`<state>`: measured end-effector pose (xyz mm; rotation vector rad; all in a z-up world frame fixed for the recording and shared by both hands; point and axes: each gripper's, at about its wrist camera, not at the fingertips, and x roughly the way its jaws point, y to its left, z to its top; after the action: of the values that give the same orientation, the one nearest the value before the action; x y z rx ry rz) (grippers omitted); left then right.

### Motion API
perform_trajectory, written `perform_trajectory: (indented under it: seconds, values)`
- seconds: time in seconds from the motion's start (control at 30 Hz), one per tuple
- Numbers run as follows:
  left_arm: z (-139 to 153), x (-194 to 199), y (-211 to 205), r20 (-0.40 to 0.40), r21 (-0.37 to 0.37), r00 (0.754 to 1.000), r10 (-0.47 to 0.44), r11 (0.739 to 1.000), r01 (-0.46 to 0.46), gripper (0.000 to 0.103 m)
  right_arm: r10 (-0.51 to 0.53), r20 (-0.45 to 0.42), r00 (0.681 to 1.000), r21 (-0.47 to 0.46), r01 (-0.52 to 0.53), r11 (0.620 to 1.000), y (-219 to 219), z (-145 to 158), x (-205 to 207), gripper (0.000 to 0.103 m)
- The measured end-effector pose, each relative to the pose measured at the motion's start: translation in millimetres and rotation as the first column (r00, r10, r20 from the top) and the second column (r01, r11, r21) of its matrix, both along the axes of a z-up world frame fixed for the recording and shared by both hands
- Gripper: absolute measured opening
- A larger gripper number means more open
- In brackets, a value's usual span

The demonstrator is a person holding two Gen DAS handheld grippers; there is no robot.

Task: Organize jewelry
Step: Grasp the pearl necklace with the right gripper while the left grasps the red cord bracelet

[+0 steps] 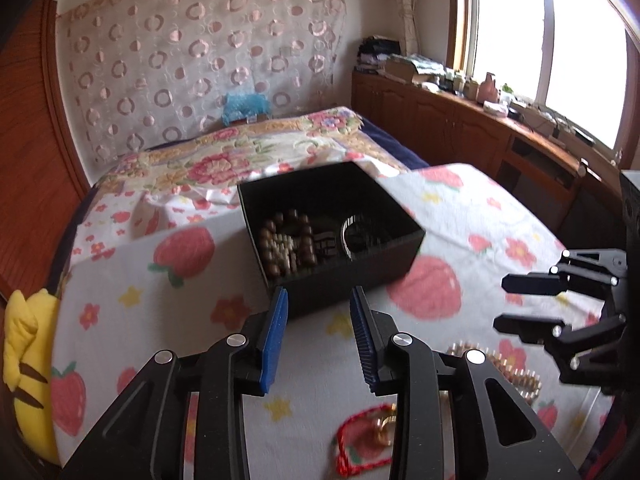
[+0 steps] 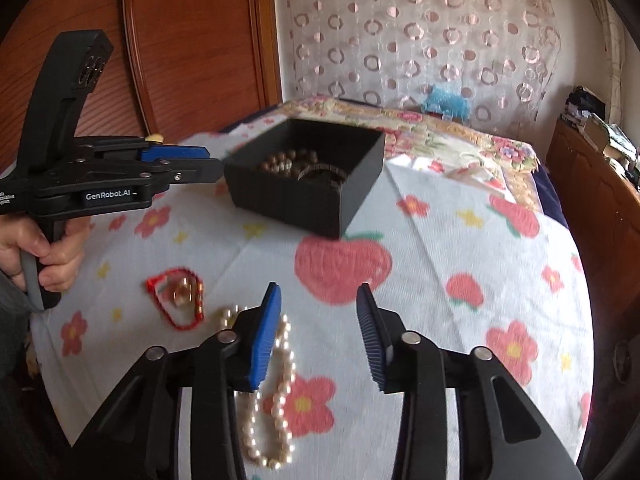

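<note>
A black open box (image 1: 352, 276) (image 2: 280, 200) sits on a strawberry-print cloth and holds brown wooden beads (image 1: 286, 246) (image 2: 286, 162) and a dark bangle (image 1: 360, 232). My left gripper (image 1: 319, 300) is open and empty just in front of the box; it also shows in the right wrist view (image 2: 212, 164). A red cord bracelet with a gold charm (image 2: 178, 296) (image 1: 366, 444) and a pearl necklace (image 2: 276, 392) (image 1: 516, 372) lie on the cloth. My right gripper (image 2: 318, 296) is open and empty above the pearls; it also shows in the left wrist view (image 1: 502, 304).
The cloth (image 2: 460, 240) covers a raised surface beside a floral bed (image 1: 240, 156). A yellow plush toy (image 1: 24, 344) lies at the left edge. A wooden cabinet (image 1: 460, 120) with clutter runs under the window. A wooden door (image 2: 192, 40) stands behind.
</note>
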<state>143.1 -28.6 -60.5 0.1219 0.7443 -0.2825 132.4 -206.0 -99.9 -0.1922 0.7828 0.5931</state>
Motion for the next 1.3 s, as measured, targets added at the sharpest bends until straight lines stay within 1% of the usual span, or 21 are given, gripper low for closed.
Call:
perform_trajectory:
  seconds: [0.1,0.33,0.43,0.5,0.6,0.73,0.87,1.0,1.07,1.13,1.17,1.23,1.3]
  values:
    - [-10,-8,3,-0.02,0.007,1.0,-0.003,1.0,0.003,0.035,0.011,-0.026,1.0,-0.017,-0.011,1.0,-1,-8,-5,0.032]
    - [-23,-23,16,-0.062,0.001,0.998,-0.004,1.0,0.004,0.035,0.041,-0.068,0.997,-0.042,-0.044,0.998,1,-22,-19,0.031]
    - [-28,-31,18,-0.075,0.007,0.997,-0.013,1.0,0.014,0.036,0.043,-0.076,0.996,-0.068,-0.048,0.997,4,-27,-20,0.031]
    - [-30,-35,19,-0.082,0.007,0.996,-0.02,1.0,0.021,0.036,0.033,-0.06,0.998,-0.087,-0.038,0.995,5,-29,-22,0.029]
    - [-32,-41,20,-0.093,-0.001,0.995,-0.025,1.0,0.025,0.039,0.027,-0.052,0.998,-0.085,-0.031,0.996,4,-27,-24,0.029]
    - [-36,-49,22,-0.1,-0.011,0.995,-0.024,1.0,0.023,0.039,0.026,-0.025,0.999,-0.108,-0.029,0.994,6,-26,-28,0.029]
    - [-41,-59,22,-0.112,-0.036,0.993,-0.027,0.999,0.024,0.039,0.026,-0.036,0.999,-0.094,-0.03,0.995,2,-25,-25,0.029]
    - [-49,-65,18,-0.132,-0.042,0.991,-0.035,0.999,0.029,0.032,0.026,-0.033,0.999,-0.096,-0.029,0.995,3,-26,-23,0.029]
    - [-50,-67,14,-0.119,-0.023,0.992,-0.031,0.999,0.029,0.031,0.026,-0.036,0.999,-0.092,-0.029,0.995,3,-26,-22,0.029]
    - [-50,-67,13,-0.121,-0.019,0.992,-0.032,0.999,0.03,0.024,0.026,-0.035,0.999,-0.094,-0.029,0.995,3,-26,-22,0.029]
    - [-50,-66,12,-0.121,-0.015,0.992,-0.033,0.999,0.031,0.022,0.026,-0.034,0.999,-0.095,-0.029,0.995,3,-26,-22,0.029]
    - [-50,-66,9,-0.115,0.008,0.993,-0.031,0.999,0.032,0.011,0.026,-0.035,0.999,-0.093,-0.029,0.995,2,-26,-22,0.029]
    - [-50,-66,9,-0.111,0.02,0.993,-0.032,0.999,0.034,0.006,0.026,-0.035,0.999,-0.093,-0.029,0.995,2,-26,-22,0.029]
